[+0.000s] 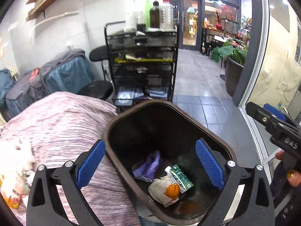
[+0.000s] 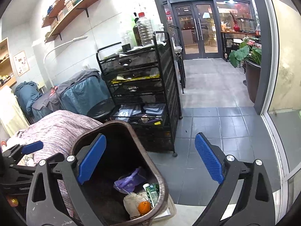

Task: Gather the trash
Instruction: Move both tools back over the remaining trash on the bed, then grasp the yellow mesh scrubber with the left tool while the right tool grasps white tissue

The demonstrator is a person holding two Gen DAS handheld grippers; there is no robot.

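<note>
A brown trash bin (image 1: 112,124) stands beside the cloth-covered table (image 1: 62,116). At its bottom lie a purple wrapper (image 1: 148,166), a green and white carton (image 1: 180,177), a crumpled paper wrapper (image 1: 160,190) and an orange peel (image 1: 173,189). My left gripper (image 1: 150,143) hangs open over the bin's mouth, with nothing between its blue pads. My right gripper (image 2: 150,136) is open and empty too, and its left finger overlaps the bin (image 2: 120,123) while the right one is over the floor. White tissue (image 1: 17,150) and an orange-printed packet (image 1: 13,194) lie on the table's left edge.
A black mesh drawer cart (image 2: 139,86) topped with bottles stands behind the bin, with a black stool (image 2: 101,109) to its left. A glass partition frame (image 2: 270,101) runs along the right. Grey tiled floor (image 2: 216,124) stretches toward glass doors and a large potted plant (image 2: 252,75).
</note>
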